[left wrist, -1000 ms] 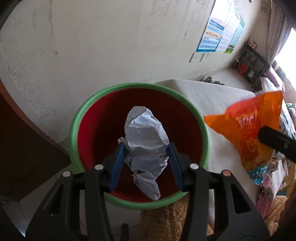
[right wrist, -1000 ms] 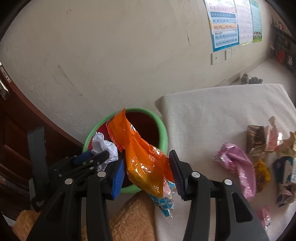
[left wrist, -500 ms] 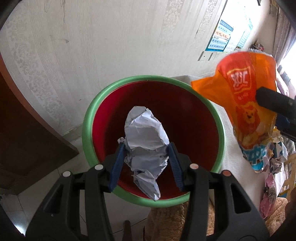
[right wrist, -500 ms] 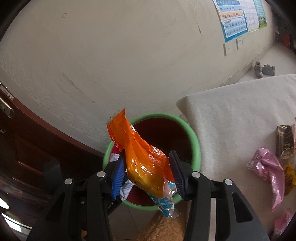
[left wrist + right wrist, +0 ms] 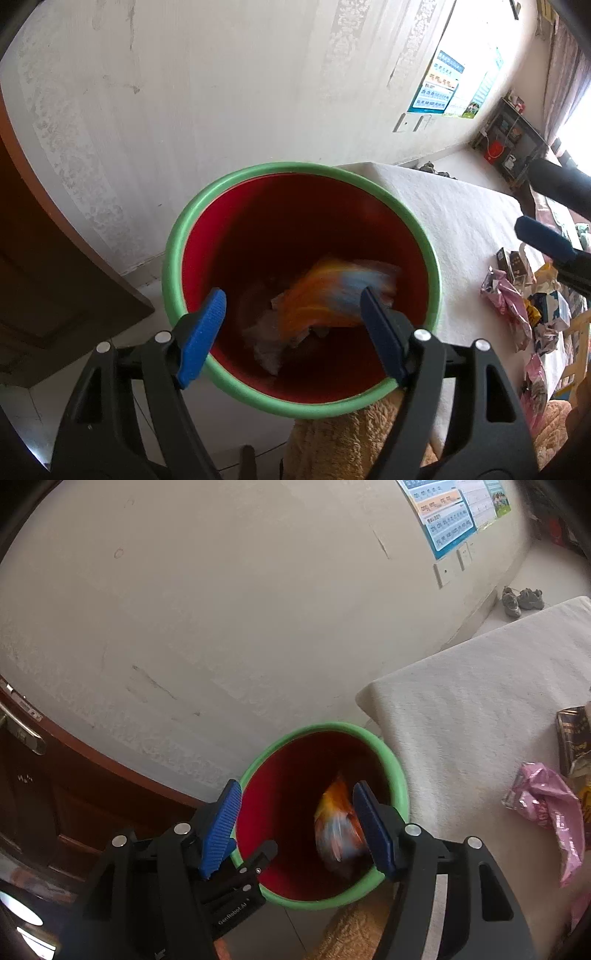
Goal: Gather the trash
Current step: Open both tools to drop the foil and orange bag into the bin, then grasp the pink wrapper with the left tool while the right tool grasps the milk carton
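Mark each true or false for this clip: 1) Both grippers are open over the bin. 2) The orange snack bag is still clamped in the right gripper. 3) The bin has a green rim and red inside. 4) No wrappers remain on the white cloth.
1) True: left gripper and right gripper have just been opening, with nothing gripped.
2) False: the orange snack bag, blurred, is inside the bin.
3) True.
4) False: several wrappers remain, including a pink wrapper, on the white cloth.
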A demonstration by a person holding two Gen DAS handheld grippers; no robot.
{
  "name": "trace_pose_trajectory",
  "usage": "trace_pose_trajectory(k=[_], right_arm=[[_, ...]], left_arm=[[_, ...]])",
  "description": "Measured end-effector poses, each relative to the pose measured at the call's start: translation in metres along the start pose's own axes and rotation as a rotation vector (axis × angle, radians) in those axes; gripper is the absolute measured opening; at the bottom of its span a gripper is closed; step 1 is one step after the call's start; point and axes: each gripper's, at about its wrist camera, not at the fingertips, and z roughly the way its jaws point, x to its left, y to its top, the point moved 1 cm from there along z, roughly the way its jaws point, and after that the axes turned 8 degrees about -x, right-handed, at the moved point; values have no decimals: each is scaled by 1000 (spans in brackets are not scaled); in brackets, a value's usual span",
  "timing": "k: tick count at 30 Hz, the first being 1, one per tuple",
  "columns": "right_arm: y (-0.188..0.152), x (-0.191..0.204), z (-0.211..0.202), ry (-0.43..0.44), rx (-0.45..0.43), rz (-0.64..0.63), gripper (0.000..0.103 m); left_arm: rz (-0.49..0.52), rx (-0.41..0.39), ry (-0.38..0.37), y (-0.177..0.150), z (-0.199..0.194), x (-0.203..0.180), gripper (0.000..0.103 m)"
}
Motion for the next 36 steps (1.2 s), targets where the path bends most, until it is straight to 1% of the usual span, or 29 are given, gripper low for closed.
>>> trace_pose_trajectory(k=[4,8,11,15,17,21,23,25,26,28,30,32,34,36], right_arm=[[-1,1,-21,-35,-22,-77,63],[-4,-17,-46,-86,-47,-91,65],[-5,-40,-70,-159,-71,-86,65],[-14,-84,-105,-274,-89,-70,67],[-23,-109,-122,-336,-85,-48,68],[-40,-156,-152,-468,-108,16,69],[-43,-183,-168,-512,-145,101,69],[-43,-204,-185,-552,-187,176,77],[-42,-212,-190,-568,-203,196,78],[-35,-229,-198,-621,-214,212,82],[-31,-239,-197,-661,-189,200,84],[-29,-244,-195,-671,-182,185,85],[-27,-247,-189,-673,-173,170,89],[-26,-252,-181,-653,-152,173,90]], left_arm=[[24,3,-16,0,-2,-11,72],[51,5,-32,0,-3,-22,72],[72,10,-42,0,-3,-31,72],[96,16,-56,-2,-5,-43,72],[115,18,-62,-3,-5,-50,72],[143,29,-77,-5,-5,-67,72],[163,36,-88,-6,-5,-78,72],[182,40,-98,-7,-6,-88,72],[194,42,-105,-8,-7,-94,72],[223,42,-119,-10,-10,-107,72],[252,42,-126,-12,-13,-116,72],[273,46,-128,-14,-15,-124,72],[283,55,-131,-16,-15,-130,72],[294,60,-135,-17,-16,-136,72]])
